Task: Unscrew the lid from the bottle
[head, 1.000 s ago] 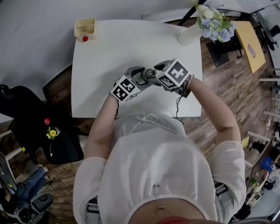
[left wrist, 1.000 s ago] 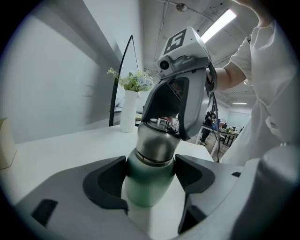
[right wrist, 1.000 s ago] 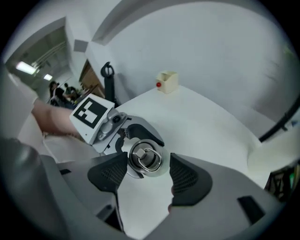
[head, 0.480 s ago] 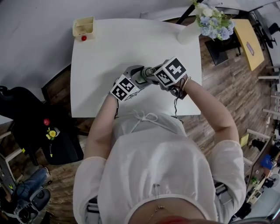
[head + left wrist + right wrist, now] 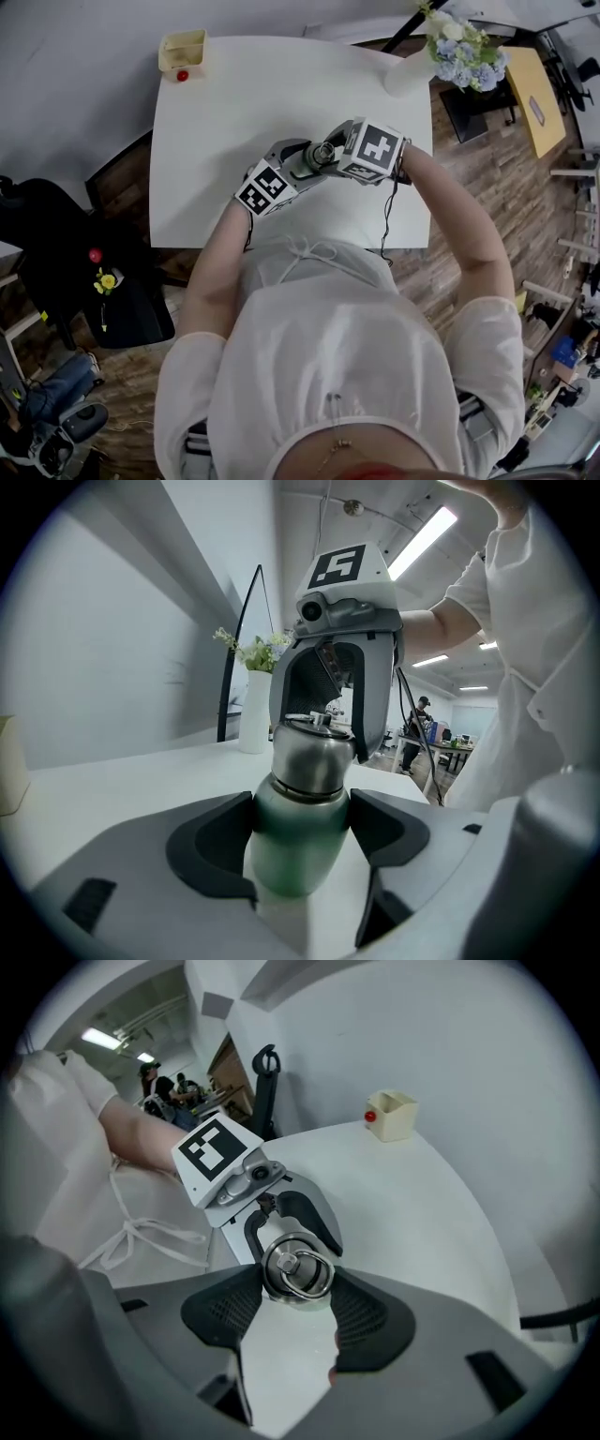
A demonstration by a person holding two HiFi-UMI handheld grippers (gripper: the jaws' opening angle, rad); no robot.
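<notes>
Bottle [image 5: 298, 846], green with a steel shoulder, was held over the nearer half of the white counter [image 5: 234, 112], right in front of the person. The left tongs [image 5: 300, 810] came in almost level and were clamped on its green body, one pad on each side. The right tongs [image 5: 298, 1283] pointed steeply down at the steel lid [image 5: 298, 1267]. Their jaws had just been closing with the lid between them, and both ribbed pads pressed on its rim.

The likeliest trouble seemed to be slipping. The lid was smooth metal and was caught only near the pad tips, so a twist might skid round it without turning it. If the left grip were the weaker one, the whole bottle could turn with the lid and nothing would loosen. Once the thread let go, a jerk might tip the bottle.

Its long axis ran close to upright. The lid end pointed up into the right tongs and the base pointed down toward the counter. No view showed whether the base touched the counter.

Farther off, well apart from the bottle, a small cream box [image 5: 182, 52] sat at the far left corner. A white vase of flowers [image 5: 412, 70] stood at the far right.
</notes>
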